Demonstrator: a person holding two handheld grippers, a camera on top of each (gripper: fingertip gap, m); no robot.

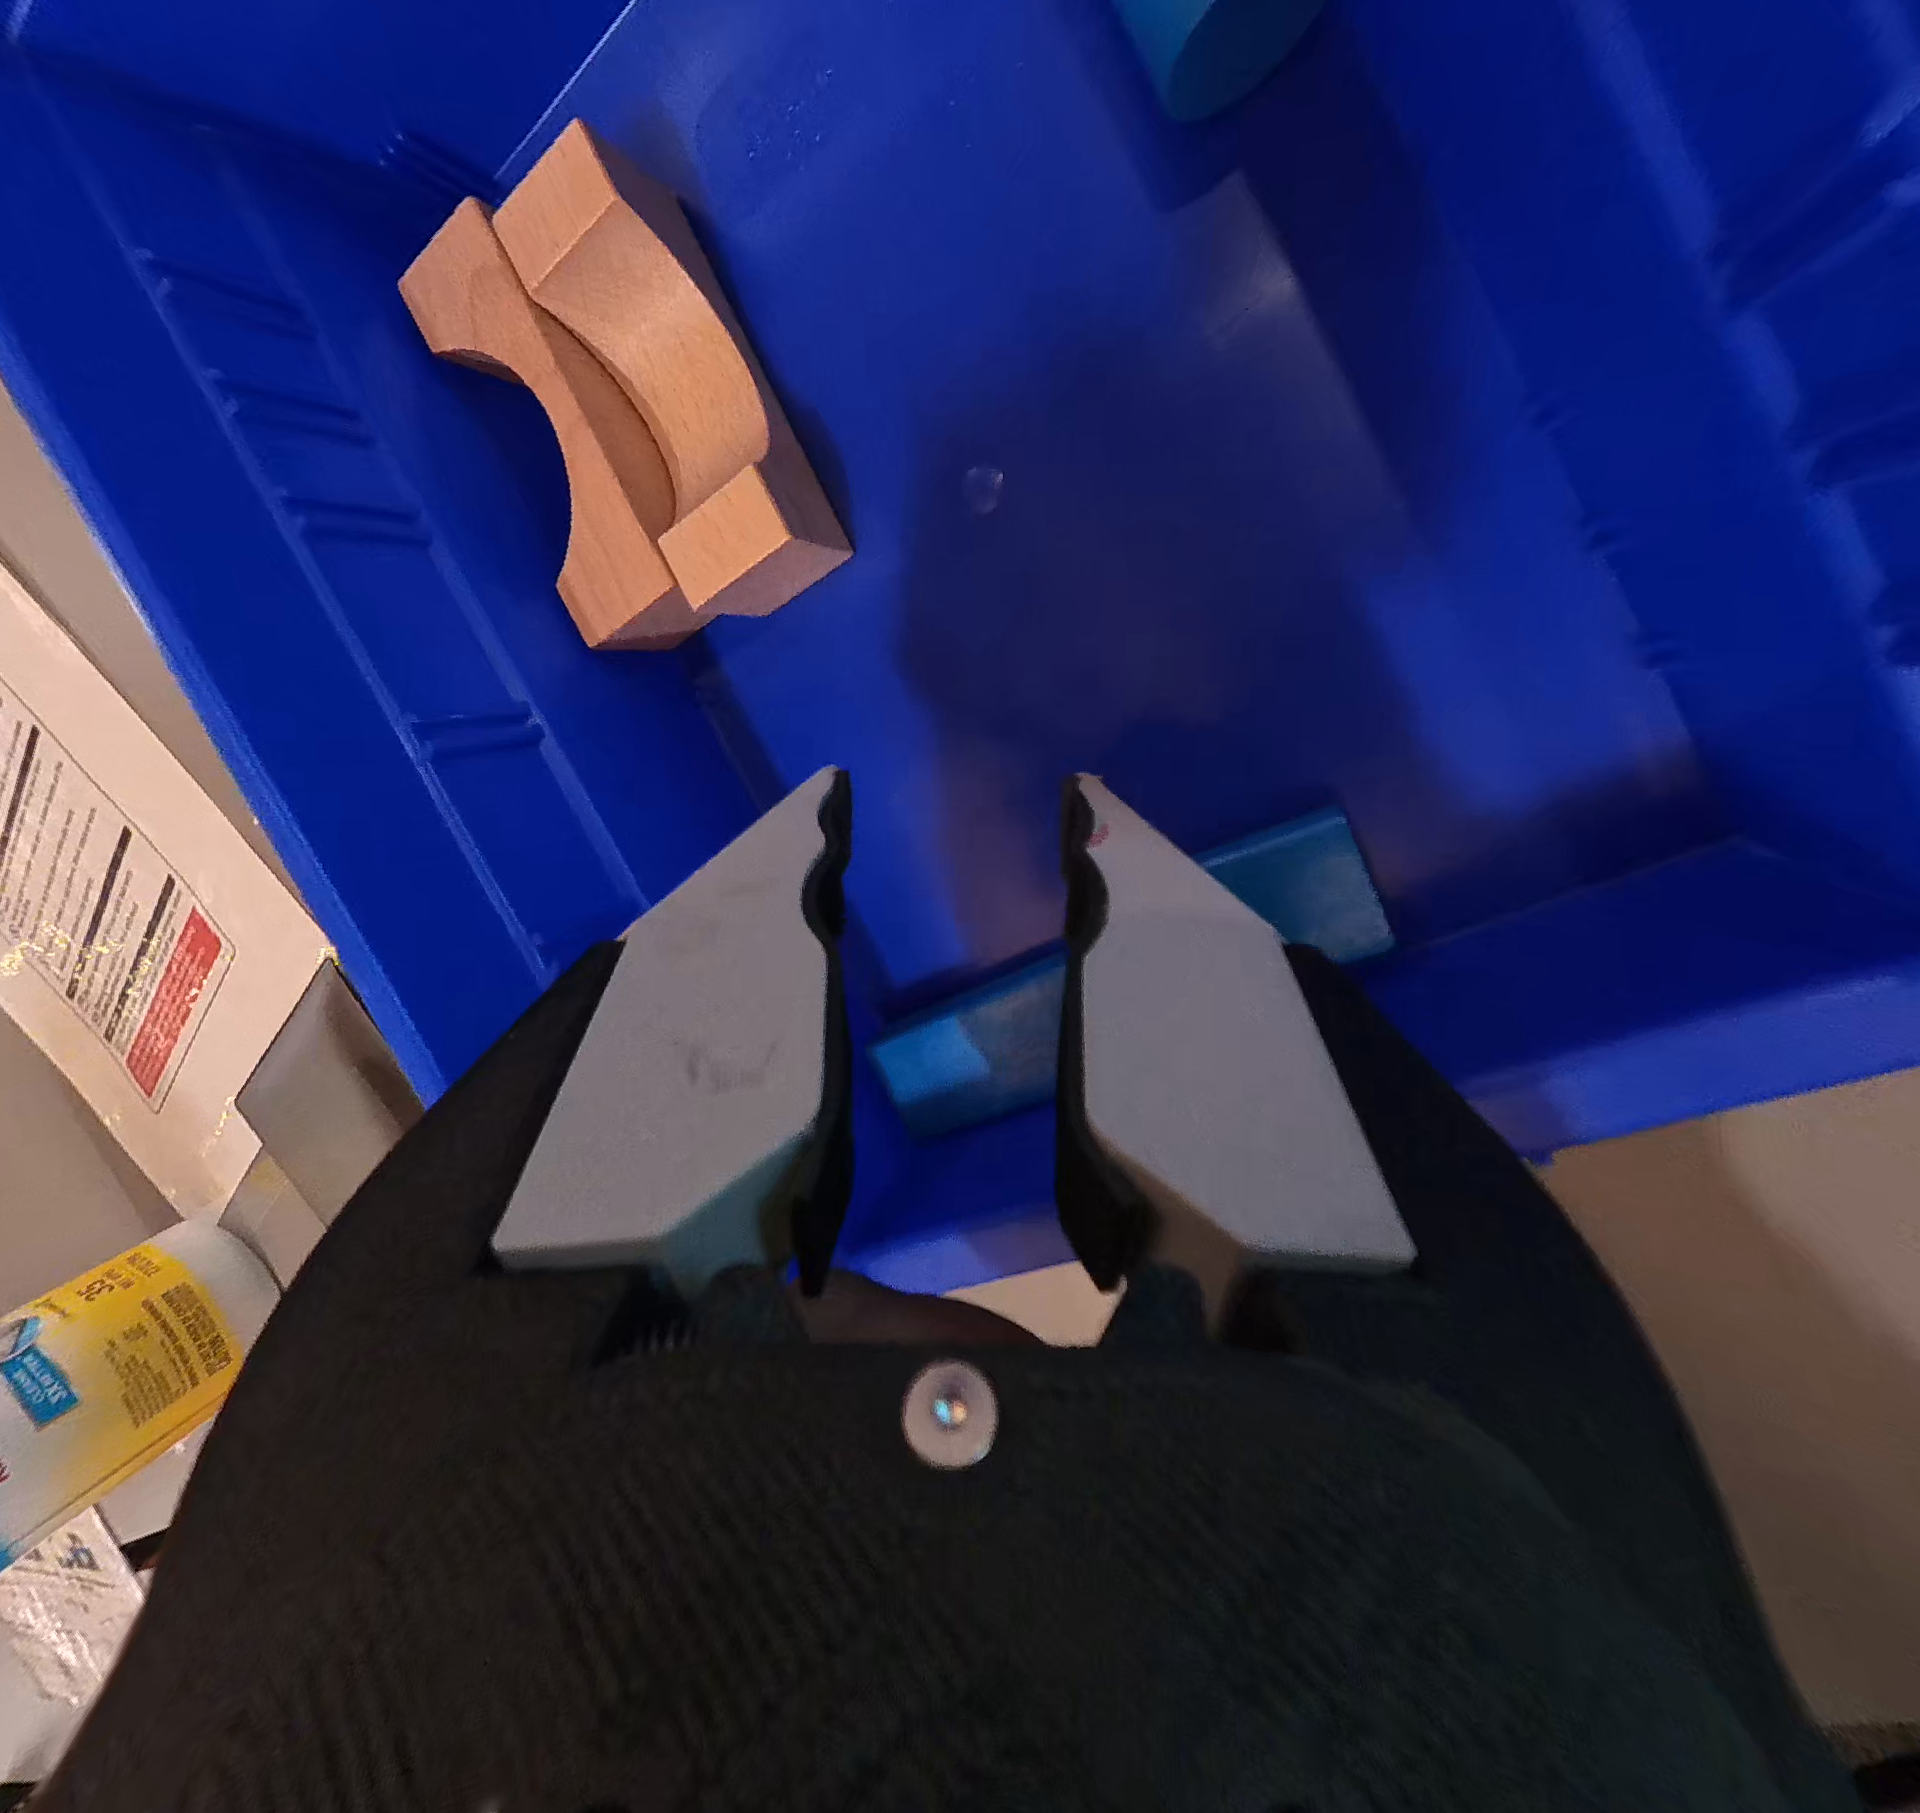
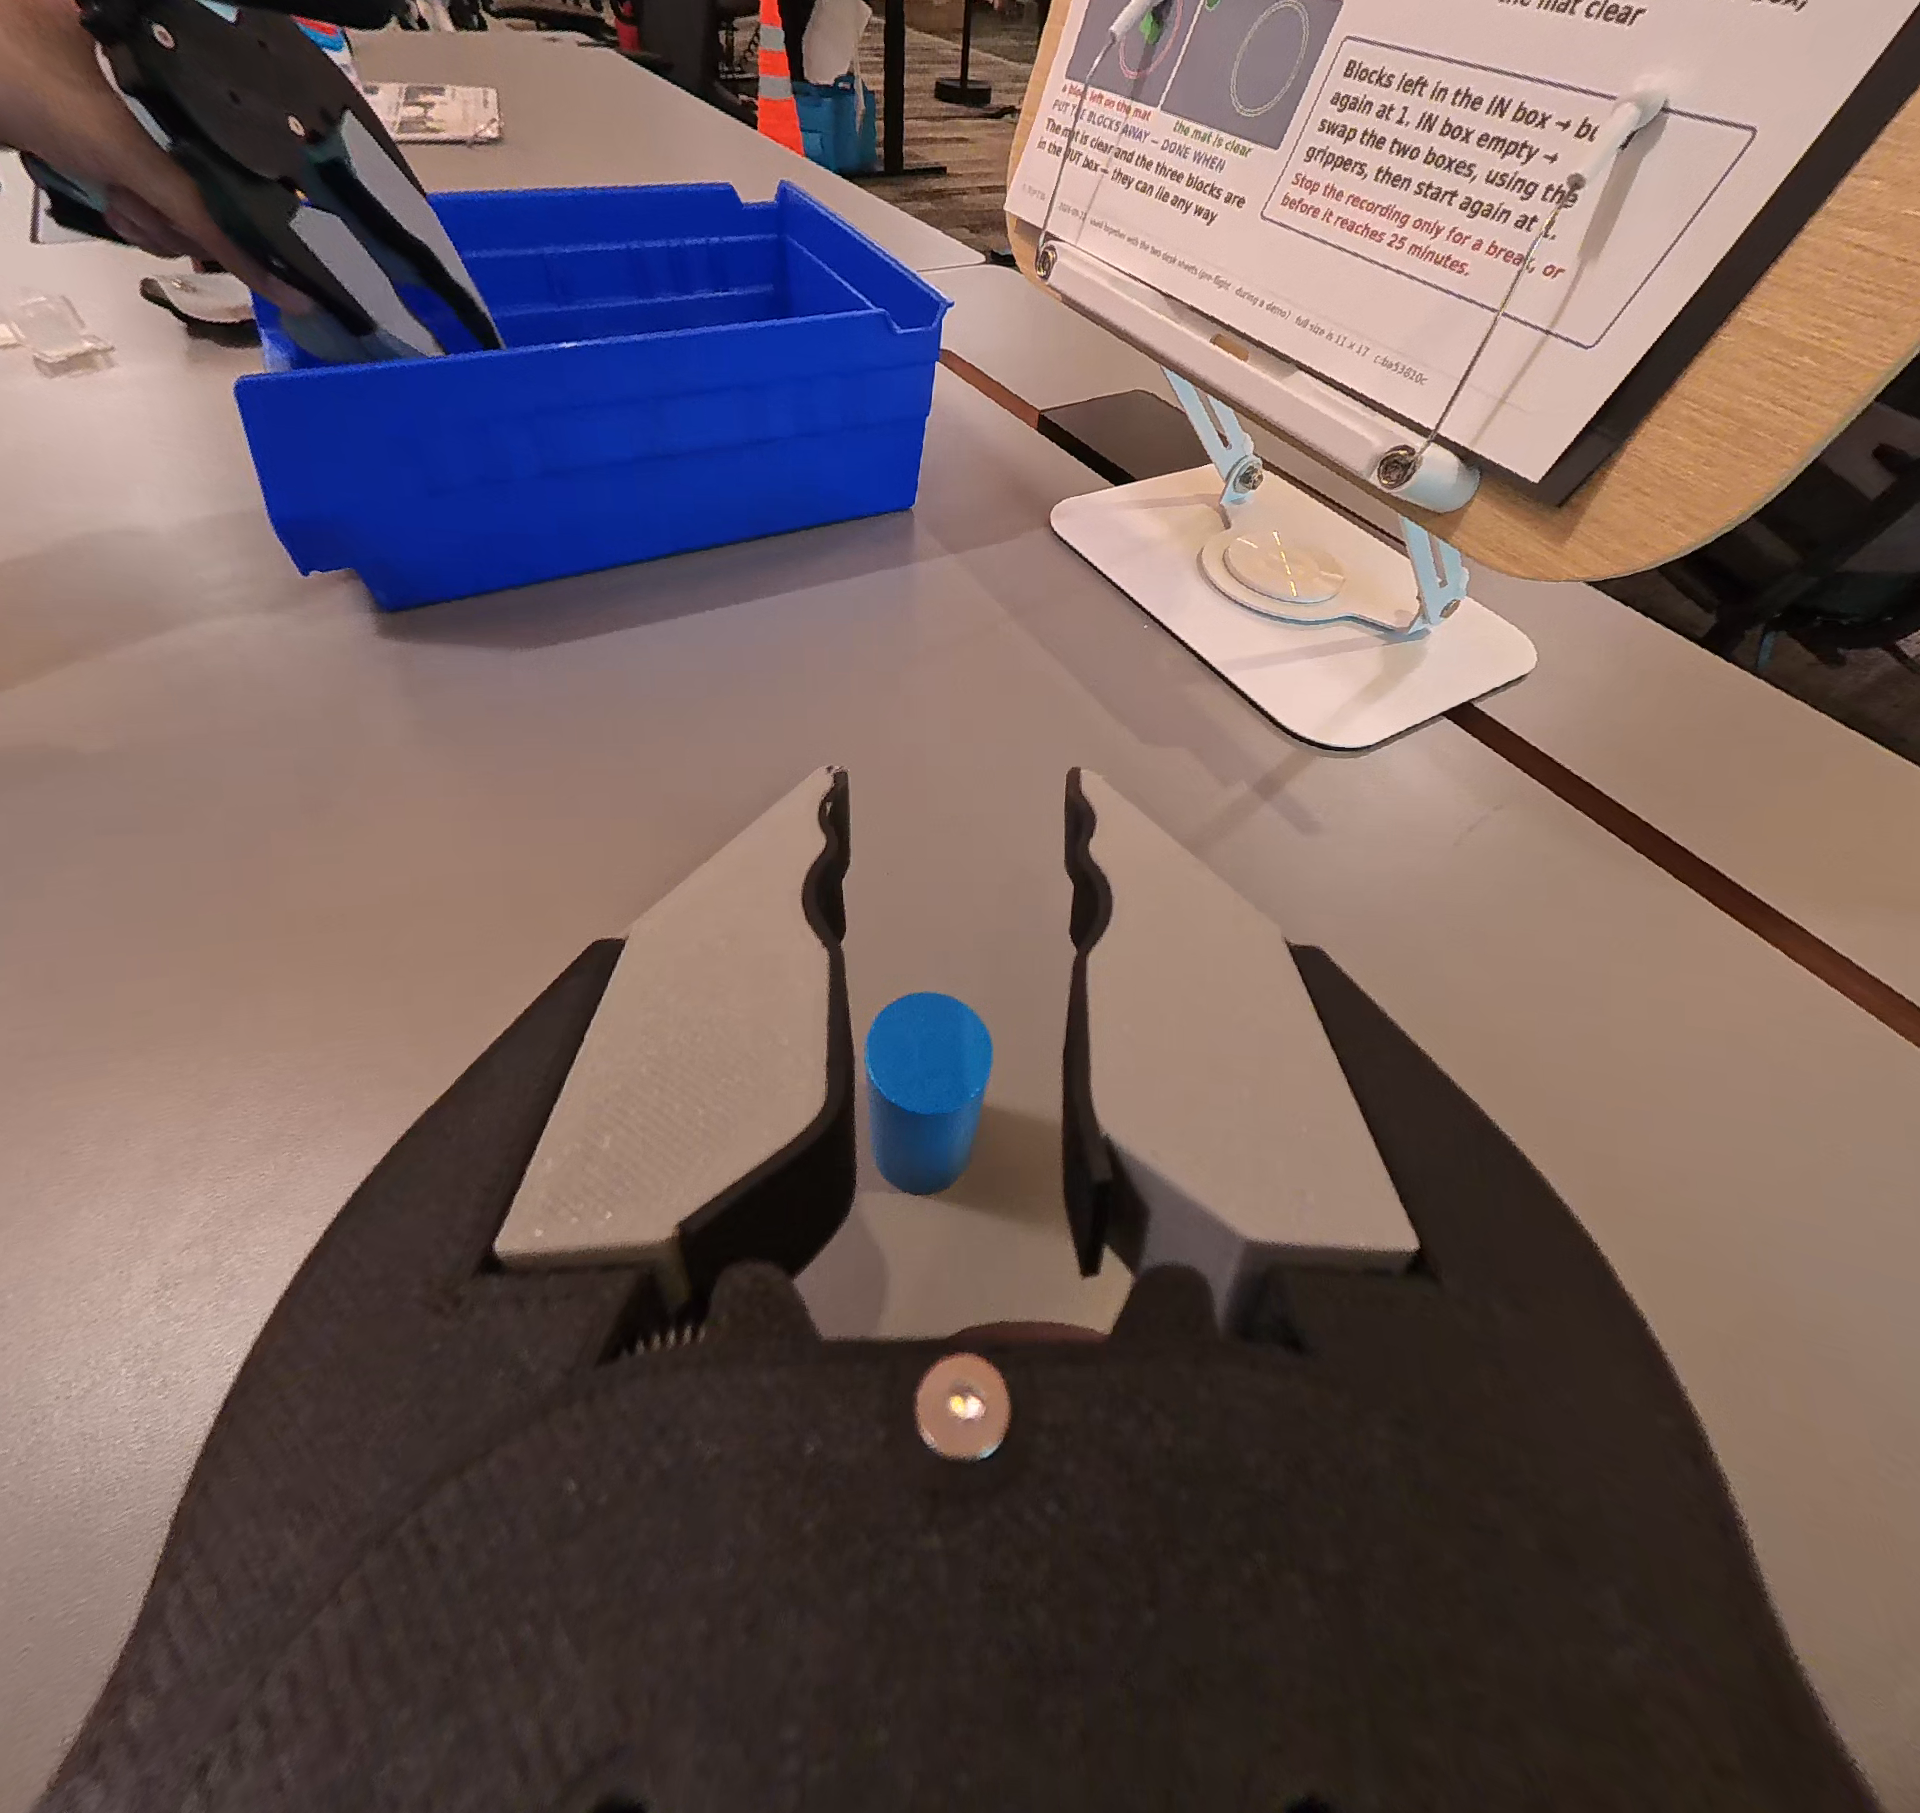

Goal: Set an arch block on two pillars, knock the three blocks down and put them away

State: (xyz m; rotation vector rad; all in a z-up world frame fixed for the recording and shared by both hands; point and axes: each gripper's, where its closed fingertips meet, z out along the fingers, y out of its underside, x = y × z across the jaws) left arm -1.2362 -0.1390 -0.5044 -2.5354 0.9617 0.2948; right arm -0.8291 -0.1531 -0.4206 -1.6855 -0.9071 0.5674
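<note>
My left gripper point(image 1: 956, 797) is open and empty, tips down inside the blue bin point(image 1: 1195, 413). In the bin lie two wooden arch blocks point(image 1: 623, 392) side by side, a blue cylinder point(image 1: 1216, 7) at the far end, and a flat blue block point(image 1: 1288, 890) against the near wall, partly under my right finger and untouched. My right gripper point(image 2: 956, 787) is open over the grey table point(image 2: 416, 828). A blue cylinder point(image 2: 928, 1088) stands upright between its fingers, with a gap to each pad. The right wrist view shows the left gripper point(image 2: 343, 236) dipping into the bin point(image 2: 623, 454).
A white stand point(image 2: 1299, 610) holding an instruction sheet point(image 2: 1455, 153) is at the right. Printed packets point(image 1: 104, 932) lie on the table left of the bin. A dark seam point(image 2: 1714, 880) runs across the table at the right. An orange cone point(image 2: 774, 70) stands far behind. There is about 40 centimeters between the tips of the two grippers. My right tips are about 40 centimeters from the flat blue block point(image 1: 1288, 890), my left tips only 5 centimeters.
</note>
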